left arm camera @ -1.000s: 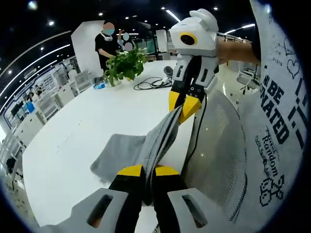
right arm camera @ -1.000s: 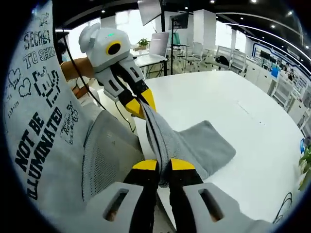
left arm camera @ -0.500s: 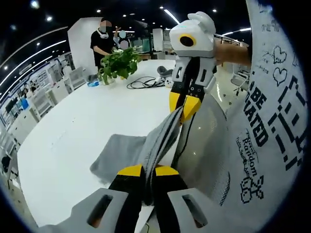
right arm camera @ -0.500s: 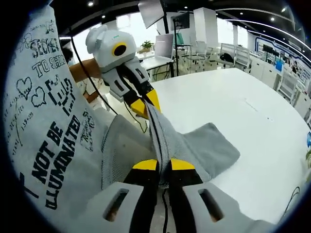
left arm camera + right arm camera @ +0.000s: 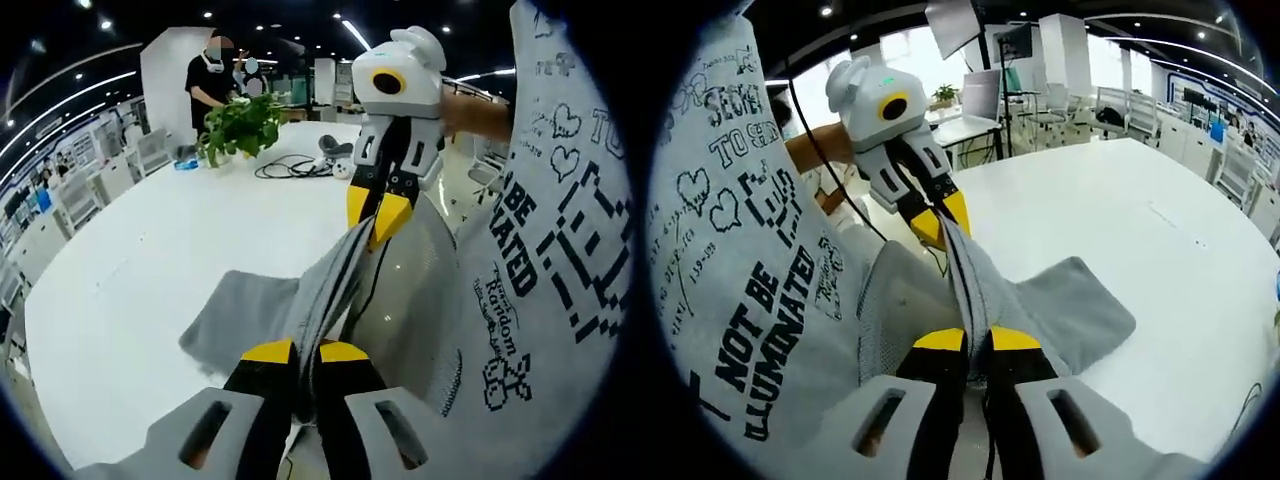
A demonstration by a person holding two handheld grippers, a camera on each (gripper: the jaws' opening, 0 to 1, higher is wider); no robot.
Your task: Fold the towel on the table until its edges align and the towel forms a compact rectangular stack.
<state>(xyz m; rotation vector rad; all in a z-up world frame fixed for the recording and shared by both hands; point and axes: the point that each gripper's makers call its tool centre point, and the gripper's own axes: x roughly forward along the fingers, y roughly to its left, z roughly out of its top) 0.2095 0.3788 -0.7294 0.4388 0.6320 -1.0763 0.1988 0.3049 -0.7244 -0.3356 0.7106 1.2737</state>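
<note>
A grey towel (image 5: 250, 310) lies partly on the white table (image 5: 150, 250), with one edge lifted and stretched taut between both grippers. In the left gripper view my left gripper (image 5: 305, 352) is shut on one corner of that edge, and the right gripper (image 5: 378, 222) pinches the other corner above and beyond it. In the right gripper view my right gripper (image 5: 977, 340) is shut on the towel (image 5: 1070, 310), and the left gripper (image 5: 940, 218) holds the far corner at the table's near edge. The rest of the towel rests flat on the table (image 5: 1140, 220).
A potted plant (image 5: 240, 122) and black cables (image 5: 290, 166) sit at the table's far end, with people standing behind. A person's printed grey shirt (image 5: 560, 250) is close beside the grippers, and a mesh chair back (image 5: 420, 290) stands at the table's edge.
Both views have shifted slightly as the hands moved. The towel edge stays stretched between the two shut grippers, and the draped part on the table looks much the same.
</note>
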